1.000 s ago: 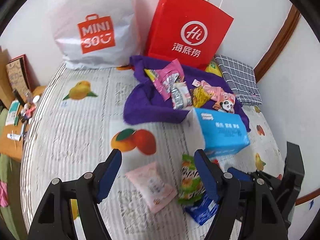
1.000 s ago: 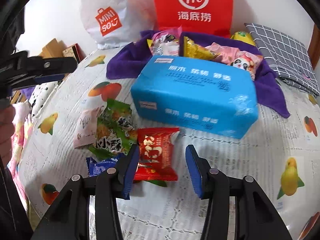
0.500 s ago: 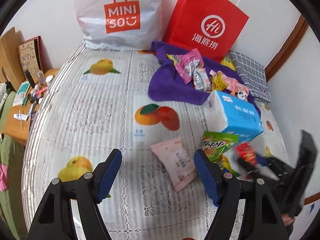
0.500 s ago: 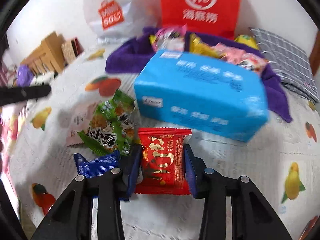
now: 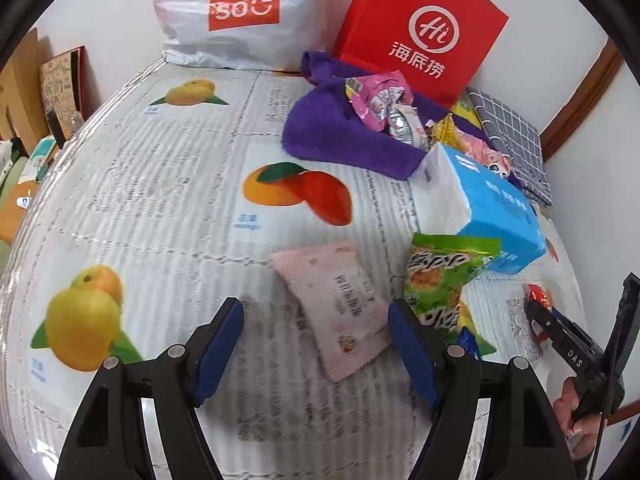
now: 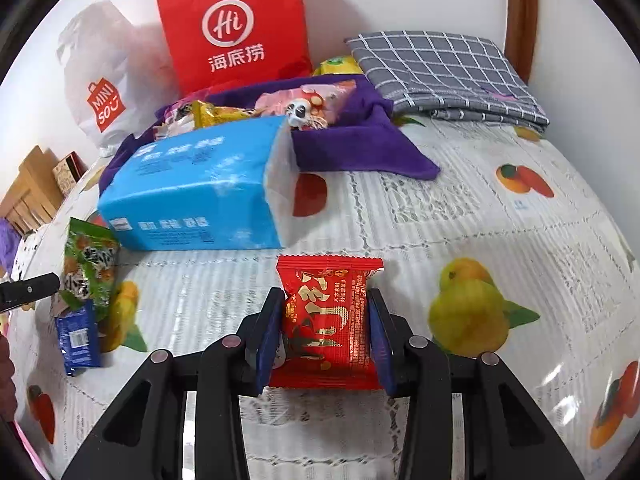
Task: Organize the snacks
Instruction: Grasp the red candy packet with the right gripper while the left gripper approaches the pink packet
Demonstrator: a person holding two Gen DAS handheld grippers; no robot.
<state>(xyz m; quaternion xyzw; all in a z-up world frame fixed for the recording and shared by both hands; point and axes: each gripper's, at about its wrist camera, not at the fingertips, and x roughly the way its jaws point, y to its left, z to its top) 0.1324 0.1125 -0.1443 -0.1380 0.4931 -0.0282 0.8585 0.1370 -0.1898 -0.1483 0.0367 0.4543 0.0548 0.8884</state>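
In the right wrist view, a red foil snack packet with gold lettering (image 6: 326,316) is clamped between the blue pads of the right gripper (image 6: 325,330) at the lower centre of the frame; both pads are pressed against its sides, and its crimped top edge is seen above the fingertips. The packet is held over the fruit-printed white tablecloth (image 6: 460,216), in front of the blue plastic-wrapped tissue pack (image 6: 192,188), which lies at centre left.

In the left wrist view, the left gripper (image 5: 316,334) is seen at the bottom of the frame with its jaws spread wide and nothing gripped. A pale pink flat snack sachet (image 5: 334,304) lies on the cloth between the two fingers, nearer the right-hand one, and is not touched by either pad. Just right of that finger, a green crinkled snack bag (image 5: 442,280) is seen, with a small blue packet (image 5: 468,342) below it. A purple towel heaped with assorted snacks (image 5: 340,132) lies at upper centre.
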